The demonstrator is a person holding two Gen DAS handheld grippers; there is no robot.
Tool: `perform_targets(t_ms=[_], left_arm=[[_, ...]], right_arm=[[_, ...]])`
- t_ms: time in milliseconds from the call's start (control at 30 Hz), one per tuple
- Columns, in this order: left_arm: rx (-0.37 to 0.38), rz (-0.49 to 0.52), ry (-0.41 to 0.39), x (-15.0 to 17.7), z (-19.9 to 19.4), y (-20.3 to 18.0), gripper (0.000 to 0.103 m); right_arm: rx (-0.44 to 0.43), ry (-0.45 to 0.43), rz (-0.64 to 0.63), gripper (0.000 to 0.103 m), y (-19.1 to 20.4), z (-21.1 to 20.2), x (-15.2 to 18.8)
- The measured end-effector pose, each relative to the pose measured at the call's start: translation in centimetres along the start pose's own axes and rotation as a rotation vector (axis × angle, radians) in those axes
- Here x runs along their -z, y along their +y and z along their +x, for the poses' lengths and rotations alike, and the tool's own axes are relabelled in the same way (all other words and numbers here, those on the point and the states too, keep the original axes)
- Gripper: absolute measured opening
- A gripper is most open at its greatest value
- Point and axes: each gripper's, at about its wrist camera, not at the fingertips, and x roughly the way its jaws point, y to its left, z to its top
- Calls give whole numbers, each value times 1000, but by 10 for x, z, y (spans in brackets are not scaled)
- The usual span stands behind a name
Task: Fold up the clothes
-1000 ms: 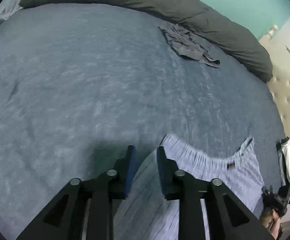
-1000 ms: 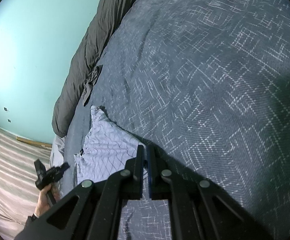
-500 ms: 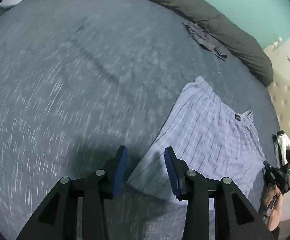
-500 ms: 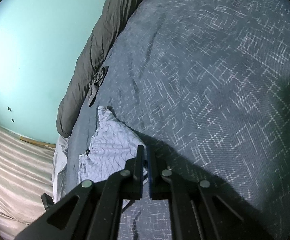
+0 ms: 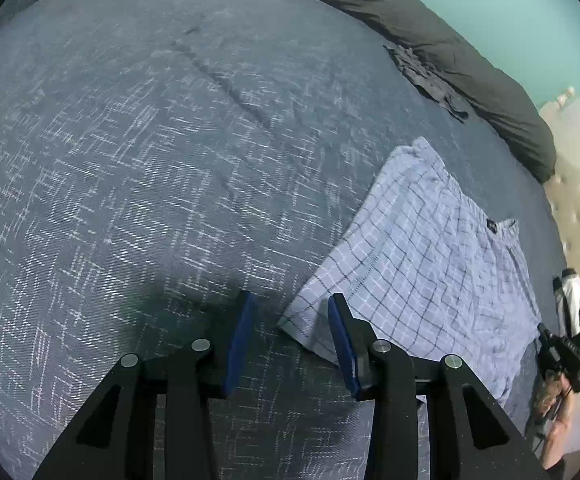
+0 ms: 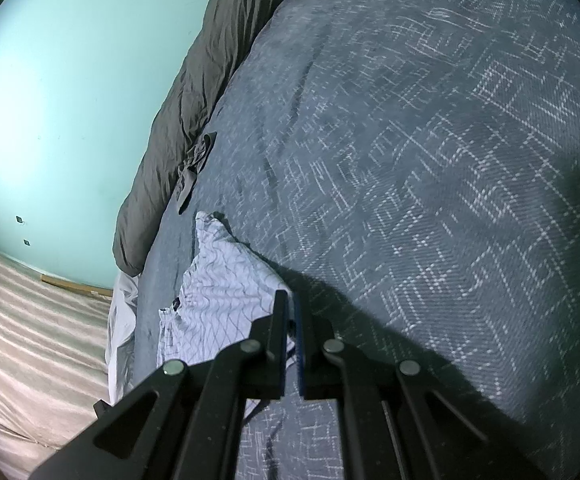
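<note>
Our left gripper [image 5: 291, 328] hangs over the bed with its blue-padded fingers [image 5: 240, 336] parted and closing in. The near corner of the pale blue checked cotton shorts [image 5: 421, 264] lies in the gap between them, yet neither pad presses on the cloth, so this hand grips nothing.

Our right gripper [image 6: 291, 320] has its fingers [image 6: 278, 316] drawn almost together, only a thin slit showing between the pads. A fold of the same checked shorts [image 6: 218, 296] reaches right up to the tips and a little pale cloth shows in the slit. It looks pinched there, though the hold itself is mostly hidden behind the black finger frames.

The shorts lie spread flat on the dark blue bedspread with white woven crosshatch [image 5: 150, 184], close to the bed's edge, their gathered waistband with a small dark label on the side away from the left gripper.

Further out, a crumpled dark grey garment [image 5: 429, 76] rests on the bedspread against a long rolled dark grey duvet [image 5: 449, 40] along the far side of the bed, well apart from the shorts. Behind it stands a mint green wall [image 6: 58, 100]. At the edge of the left view, the person's hand [image 5: 557, 396] holds the other gripper's handle.
</note>
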Motion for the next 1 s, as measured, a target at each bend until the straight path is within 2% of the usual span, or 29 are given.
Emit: perform_targets(t_ms=[33,67,100,200,633,833,1000], left_arm=[[0,4,3,1,1,0,29],[-2,7,5,2,1,-1,16],[-4,8,7,3,2,-1,9],[4,13,7,5,3,-2,3],[43,31,-21,0,-12,-13,2],[89,65,-41,-10,-25,-40,2],[144,120,-44,-18,-33,-82,2]], right_arm=[[2,-1,1,3,0,0,0],[5,-2,2,4,0,0,-1],[10,-4,2,5,-2,-1,-1],[23,-16,8,6,-6,-5,-3],[42,-40,48,6,-11,-13,-6],[34,-66,44,7,-7,-22,-8],[14,-63,45,7,-7,-23,-10]])
